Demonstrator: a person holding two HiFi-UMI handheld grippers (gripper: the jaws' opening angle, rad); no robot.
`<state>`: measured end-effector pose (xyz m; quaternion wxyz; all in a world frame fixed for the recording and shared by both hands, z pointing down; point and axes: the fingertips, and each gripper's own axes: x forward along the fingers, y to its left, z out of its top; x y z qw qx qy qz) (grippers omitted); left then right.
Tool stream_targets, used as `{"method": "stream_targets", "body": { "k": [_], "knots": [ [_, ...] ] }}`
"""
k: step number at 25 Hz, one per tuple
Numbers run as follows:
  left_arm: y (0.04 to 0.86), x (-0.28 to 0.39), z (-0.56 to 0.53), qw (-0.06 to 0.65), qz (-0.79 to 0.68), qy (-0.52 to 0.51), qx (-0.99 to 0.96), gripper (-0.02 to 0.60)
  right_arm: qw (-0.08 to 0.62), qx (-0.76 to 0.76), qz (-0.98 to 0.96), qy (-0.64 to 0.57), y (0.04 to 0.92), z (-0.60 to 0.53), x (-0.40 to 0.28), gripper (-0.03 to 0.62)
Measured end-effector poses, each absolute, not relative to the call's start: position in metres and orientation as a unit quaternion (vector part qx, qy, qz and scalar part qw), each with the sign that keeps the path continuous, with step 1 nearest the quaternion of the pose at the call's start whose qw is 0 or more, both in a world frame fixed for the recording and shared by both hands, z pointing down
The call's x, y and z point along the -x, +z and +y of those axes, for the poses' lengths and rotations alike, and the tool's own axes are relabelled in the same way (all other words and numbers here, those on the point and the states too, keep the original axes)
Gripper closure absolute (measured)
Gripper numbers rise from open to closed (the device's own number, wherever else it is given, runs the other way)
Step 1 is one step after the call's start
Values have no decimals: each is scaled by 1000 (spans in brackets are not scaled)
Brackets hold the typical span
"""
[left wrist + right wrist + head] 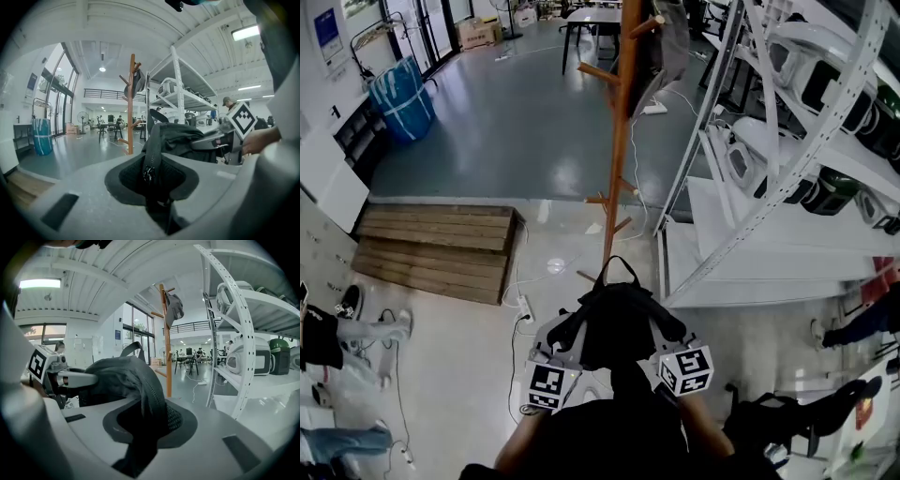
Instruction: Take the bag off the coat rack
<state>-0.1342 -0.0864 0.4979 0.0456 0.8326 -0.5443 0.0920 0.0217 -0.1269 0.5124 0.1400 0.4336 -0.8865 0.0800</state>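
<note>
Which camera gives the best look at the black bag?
The head view: it shows the whole black bag from above, handle loop included. The left gripper view shows only a zipped edge pinched in its jaws; the right gripper view, only a mesh fold in its jaws.

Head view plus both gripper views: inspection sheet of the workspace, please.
Surface: grey floor, wooden pallet at left.
Job's things: black bag off the coat rack, held before it.
Clutter: grey garment on the rack; blue sack far left.
Grippers: left gripper shut on the bag's zipper edge; right gripper shut on its fabric.
Cables: white cable and power strip beside the pallet.
Surroundings: metal shelving at right; people's legs at both edges.
</note>
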Motion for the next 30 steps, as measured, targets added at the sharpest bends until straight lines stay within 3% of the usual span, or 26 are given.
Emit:
{"method": "stream_targets", "body": {
  "k": [13,30],
  "knots": [
    [507,153,10,69,-530,93,-840,508,153,-438,-879,115,524,-25,-4,526],
    [512,113,42,104,-533,89,-835,508,147,-430,-882,125,527,6,-44,525]
  ]
}}
